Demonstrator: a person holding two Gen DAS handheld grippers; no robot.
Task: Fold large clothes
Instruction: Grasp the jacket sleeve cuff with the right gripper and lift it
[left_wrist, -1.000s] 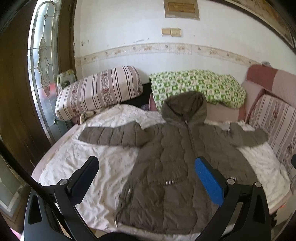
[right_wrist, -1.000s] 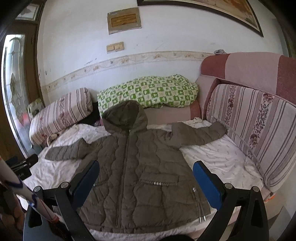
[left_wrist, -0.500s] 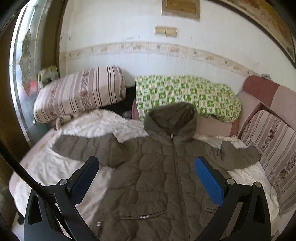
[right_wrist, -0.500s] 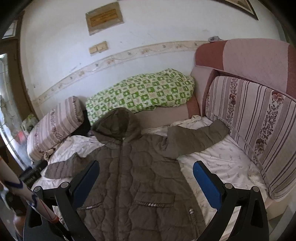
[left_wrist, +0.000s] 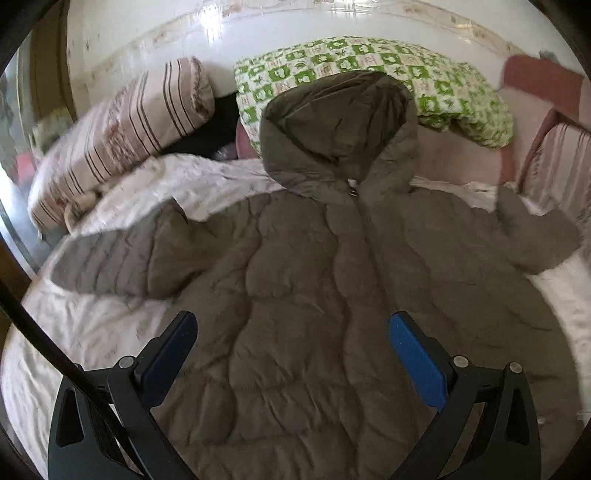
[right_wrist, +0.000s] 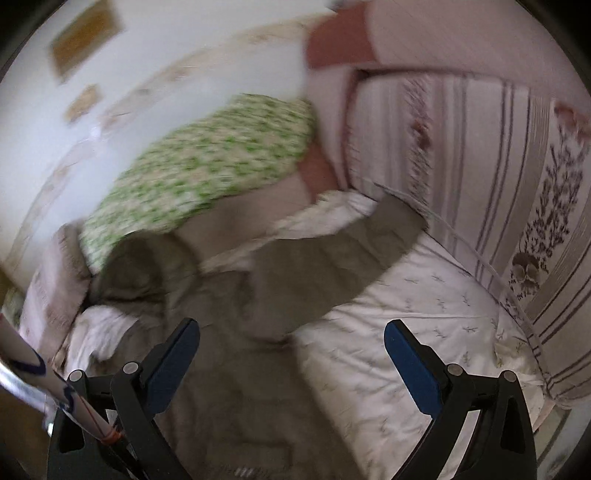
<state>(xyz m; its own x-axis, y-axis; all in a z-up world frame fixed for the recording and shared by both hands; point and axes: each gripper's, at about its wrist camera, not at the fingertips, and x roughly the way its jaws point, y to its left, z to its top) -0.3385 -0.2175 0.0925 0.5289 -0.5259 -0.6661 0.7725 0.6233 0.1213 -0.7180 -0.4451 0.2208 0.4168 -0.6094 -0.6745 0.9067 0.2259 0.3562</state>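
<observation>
Jacket (left_wrist: 314, 295) is laid flat, face up, sleeves spread across the bed (right_wrist: 424, 332) for folding; both grippers' jaws are held wide, nothing gripped.

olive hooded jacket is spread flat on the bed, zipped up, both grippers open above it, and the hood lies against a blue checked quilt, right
Not quite: the quilt behind the hood is green and white checked, as the left wrist view shows. The jacket does lie spread and zipped, under the open left gripper and right gripper.
</observation>
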